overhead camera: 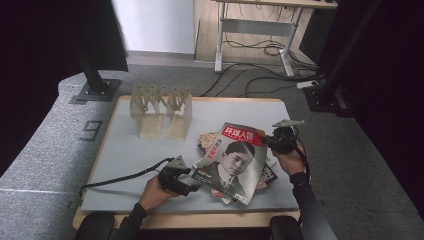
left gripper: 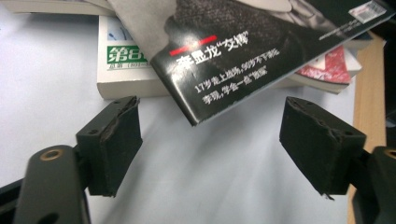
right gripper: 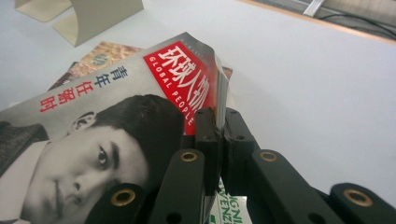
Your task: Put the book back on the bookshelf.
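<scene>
A magazine (overhead camera: pixel 232 160) with a portrait cover and a red title block lies tilted on a stack of books (overhead camera: pixel 270 173) at the table's right half. My right gripper (overhead camera: pixel 270 140) is shut on its upper right corner; in the right gripper view the jaws (right gripper: pixel 217 125) pinch the cover's edge by the red title (right gripper: pixel 180 74). My left gripper (overhead camera: pixel 193 188) stands open at the magazine's lower left corner. In the left gripper view that corner (left gripper: pixel 205 107) hangs between and just beyond the spread pads (left gripper: pixel 116 135) without touching them.
A pale slotted rack (overhead camera: pixel 161 112) stands at the back left of the grey table top (overhead camera: pixel 125 155). Under the magazine a white book with a green label (left gripper: pixel 123 70) and a red-patterned one (left gripper: pixel 334 65) stick out. The wooden table edge (left gripper: pixel 369 93) runs close by.
</scene>
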`<state>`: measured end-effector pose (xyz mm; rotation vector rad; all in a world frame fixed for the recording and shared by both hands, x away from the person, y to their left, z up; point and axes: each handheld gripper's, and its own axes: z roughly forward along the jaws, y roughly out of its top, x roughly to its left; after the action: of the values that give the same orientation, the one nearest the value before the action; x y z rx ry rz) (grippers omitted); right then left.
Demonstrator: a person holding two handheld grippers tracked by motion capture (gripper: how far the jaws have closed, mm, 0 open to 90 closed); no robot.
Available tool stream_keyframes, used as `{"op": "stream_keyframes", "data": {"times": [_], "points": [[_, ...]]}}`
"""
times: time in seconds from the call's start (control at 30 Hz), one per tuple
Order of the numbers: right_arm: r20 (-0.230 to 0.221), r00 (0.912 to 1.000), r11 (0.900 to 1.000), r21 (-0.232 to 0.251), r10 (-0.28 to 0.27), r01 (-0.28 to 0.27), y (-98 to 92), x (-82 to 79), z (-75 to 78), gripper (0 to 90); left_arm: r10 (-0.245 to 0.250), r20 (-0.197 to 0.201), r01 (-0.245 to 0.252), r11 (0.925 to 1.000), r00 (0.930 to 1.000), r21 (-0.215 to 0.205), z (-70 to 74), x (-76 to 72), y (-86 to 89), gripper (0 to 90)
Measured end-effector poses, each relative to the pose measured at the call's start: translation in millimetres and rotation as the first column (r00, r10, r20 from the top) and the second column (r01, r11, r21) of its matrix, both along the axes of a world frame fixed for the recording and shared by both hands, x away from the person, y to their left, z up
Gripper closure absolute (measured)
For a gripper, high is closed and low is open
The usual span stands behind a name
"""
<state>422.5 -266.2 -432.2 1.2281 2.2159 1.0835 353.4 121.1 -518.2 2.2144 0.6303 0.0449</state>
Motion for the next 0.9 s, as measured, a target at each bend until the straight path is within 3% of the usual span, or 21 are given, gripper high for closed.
{"op": "stream_keyframes", "data": {"times": [0.63, 0.9], "points": [[0.078, 0.9965, 1.000, 0.005, 0.029, -0.030, 6.5, -18.0, 37.9, 85.8, 0.016, -0.004, -0.016, 0.9930, 0.9999, -0.117, 17.9, 17.1, -0.2, 24.4], [0.110, 0.9926, 0.999, -0.004, 0.053, -0.053, 13.1, -26.3, 54.6, 85.8, 0.004, 0.001, -0.004, 0.9946, 1.0000, -0.104, 23.9, 26.2, -10.4, 26.2]]}}
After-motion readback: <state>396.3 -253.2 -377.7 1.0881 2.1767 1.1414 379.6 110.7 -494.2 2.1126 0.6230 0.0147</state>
